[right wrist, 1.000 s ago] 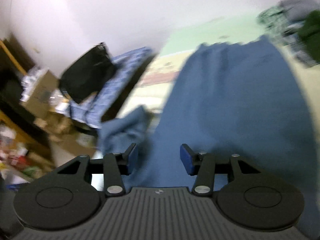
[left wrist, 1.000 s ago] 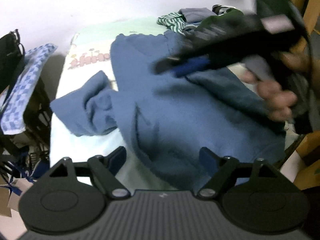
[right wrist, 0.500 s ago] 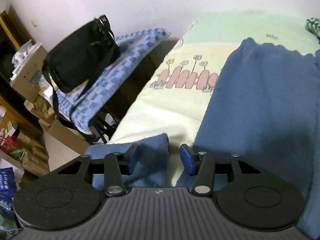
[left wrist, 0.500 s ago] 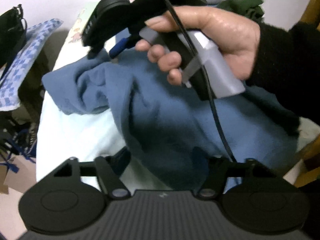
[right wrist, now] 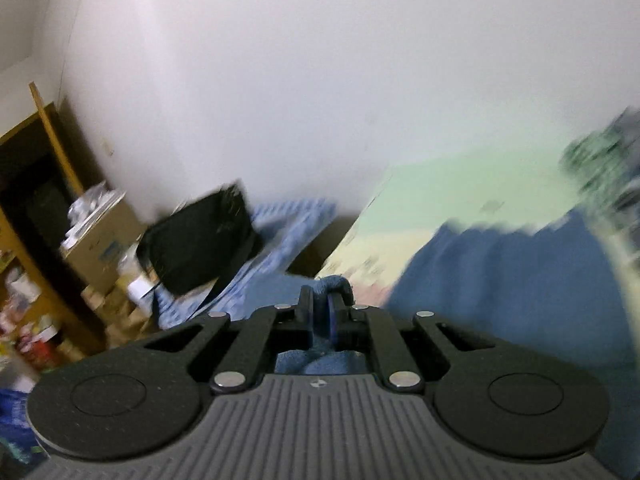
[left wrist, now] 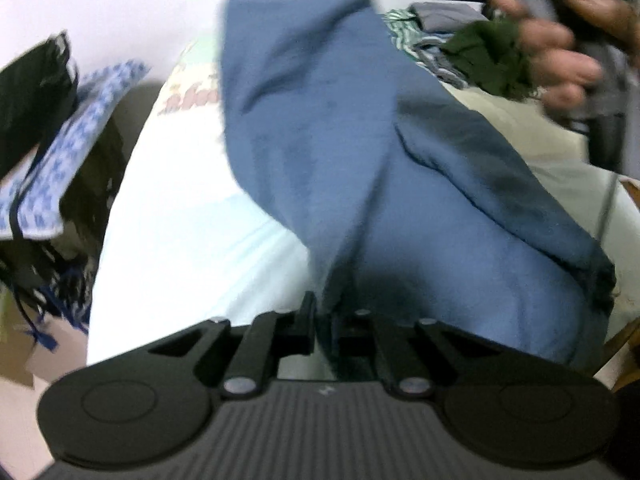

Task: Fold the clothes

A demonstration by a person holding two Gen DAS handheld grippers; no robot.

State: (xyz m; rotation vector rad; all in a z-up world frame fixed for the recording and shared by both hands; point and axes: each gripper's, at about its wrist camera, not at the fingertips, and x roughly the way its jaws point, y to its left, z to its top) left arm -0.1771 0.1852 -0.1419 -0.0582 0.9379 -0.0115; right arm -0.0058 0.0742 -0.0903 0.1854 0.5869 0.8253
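Observation:
A blue sweatshirt (left wrist: 360, 160) lies on the pale bed sheet (left wrist: 192, 232). Its left part is lifted toward the top of the left wrist view. My left gripper (left wrist: 322, 312) is shut on the garment's near edge, the cloth bunched between its fingers. Top right there, a person's hand (left wrist: 560, 52) holds the other gripper, blurred. In the right wrist view my right gripper (right wrist: 320, 304) has its jaws closing, pressed on a fold of the blue sleeve (right wrist: 334, 282) that sticks up between them. The sweatshirt's body (right wrist: 520, 280) spreads out to its right.
A pile of striped, grey and green clothes (left wrist: 460, 48) sits at the bed's far right. Left of the bed are a black bag (right wrist: 200, 248), a blue checked cloth (left wrist: 68, 152), cardboard boxes (right wrist: 100, 236) and a wooden shelf (right wrist: 24, 184). A white wall stands behind.
Both grippers have closed onto the blue cloth. The right one has risen with the sleeve, which no longer lies crumpled at the left but hangs lifted over the body.

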